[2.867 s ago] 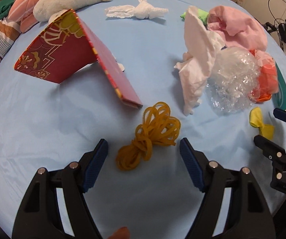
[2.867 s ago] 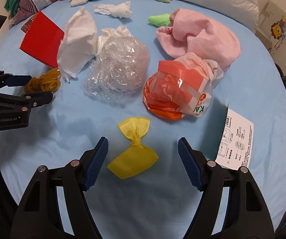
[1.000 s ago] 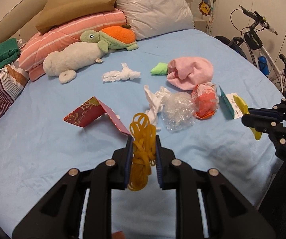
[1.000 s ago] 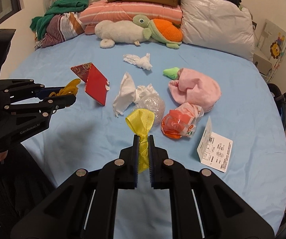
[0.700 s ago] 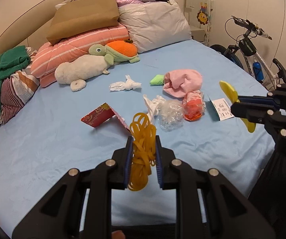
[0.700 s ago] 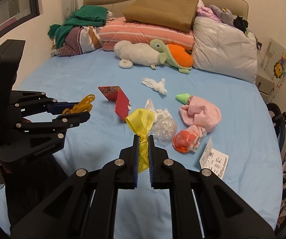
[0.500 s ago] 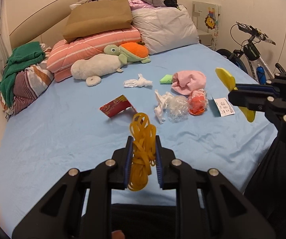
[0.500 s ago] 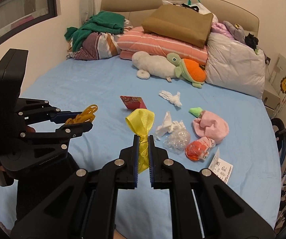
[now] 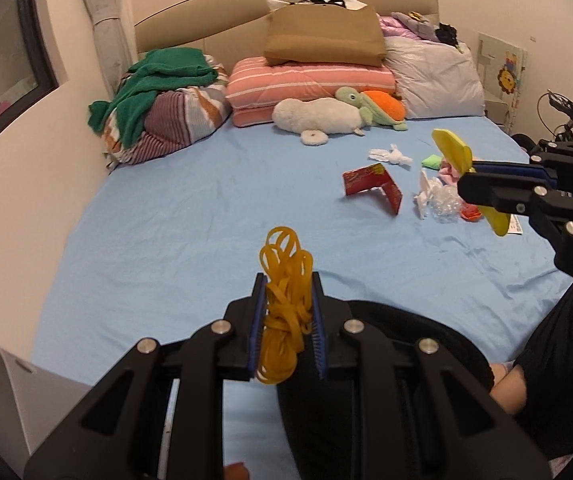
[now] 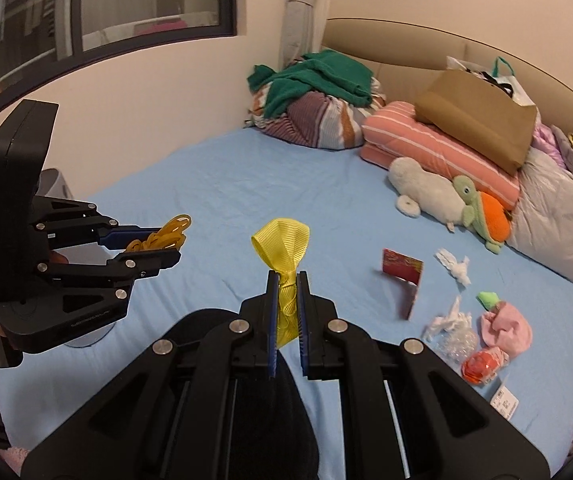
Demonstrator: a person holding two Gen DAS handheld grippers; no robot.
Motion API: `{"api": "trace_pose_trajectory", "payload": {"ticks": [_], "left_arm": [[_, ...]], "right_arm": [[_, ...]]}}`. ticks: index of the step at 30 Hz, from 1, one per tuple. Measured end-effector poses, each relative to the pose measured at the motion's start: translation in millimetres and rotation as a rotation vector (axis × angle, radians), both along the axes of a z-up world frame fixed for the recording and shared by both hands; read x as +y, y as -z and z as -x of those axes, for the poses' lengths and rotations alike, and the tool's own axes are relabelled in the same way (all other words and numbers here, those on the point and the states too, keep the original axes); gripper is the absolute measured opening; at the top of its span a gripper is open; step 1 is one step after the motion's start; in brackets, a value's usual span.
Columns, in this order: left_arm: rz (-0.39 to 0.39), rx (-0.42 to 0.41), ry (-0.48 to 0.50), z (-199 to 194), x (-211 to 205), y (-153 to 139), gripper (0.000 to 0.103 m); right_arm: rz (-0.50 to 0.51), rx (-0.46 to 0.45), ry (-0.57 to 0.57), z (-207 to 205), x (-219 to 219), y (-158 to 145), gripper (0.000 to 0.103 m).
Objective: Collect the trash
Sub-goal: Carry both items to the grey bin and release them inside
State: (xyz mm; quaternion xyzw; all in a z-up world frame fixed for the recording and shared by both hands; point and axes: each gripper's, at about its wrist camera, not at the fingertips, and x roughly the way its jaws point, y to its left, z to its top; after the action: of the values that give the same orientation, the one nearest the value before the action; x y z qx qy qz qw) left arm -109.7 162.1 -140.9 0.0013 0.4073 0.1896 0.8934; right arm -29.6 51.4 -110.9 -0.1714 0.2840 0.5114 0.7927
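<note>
The left gripper (image 9: 287, 320) is clamped on a bundle of rubber bands (image 9: 285, 300): the bundle sits between its blue pads (image 9: 257, 320), with loops sticking out past the fingertips and a tail hanging below them. The right gripper (image 10: 286, 320) is closed almost fully on a yellow ribbon bow (image 10: 284, 264), pinching it at the knot, so that one loop fans out above the fingertips and the rest hangs down between the fingers. Both grippers are held up in the air over the near part of a bed (image 9: 190, 216) with a light blue sheet, neither touching it. In the left wrist view the right gripper comes in from the right edge with the bow across its tips. Well apart from both grippers, farther up the bed, lies the other litter: a folded red card (image 10: 404, 276), a crumpled white tissue (image 10: 454, 266), a wad of clear plastic wrap (image 10: 456, 340), an orange and white bag (image 10: 482, 366) and a printed paper slip (image 10: 504, 402). A pink cloth (image 10: 506, 328) lies just beside the bag.
</note>
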Motion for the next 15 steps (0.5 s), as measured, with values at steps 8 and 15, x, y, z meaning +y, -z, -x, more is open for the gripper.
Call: {"api": "trace_pose_trajectory", "payload": {"ticks": [8,15], "left_arm": [[-0.044,-0.018,-0.208,89,33,-28,0.021],[-0.058,-0.042,-0.396,165,45,-46,0.021]], "right_arm": [[-0.033,-0.01,-0.216,65,63,-29,0.007],[-0.05,-0.033,-0.413,123,116,-54,0.007]]}}
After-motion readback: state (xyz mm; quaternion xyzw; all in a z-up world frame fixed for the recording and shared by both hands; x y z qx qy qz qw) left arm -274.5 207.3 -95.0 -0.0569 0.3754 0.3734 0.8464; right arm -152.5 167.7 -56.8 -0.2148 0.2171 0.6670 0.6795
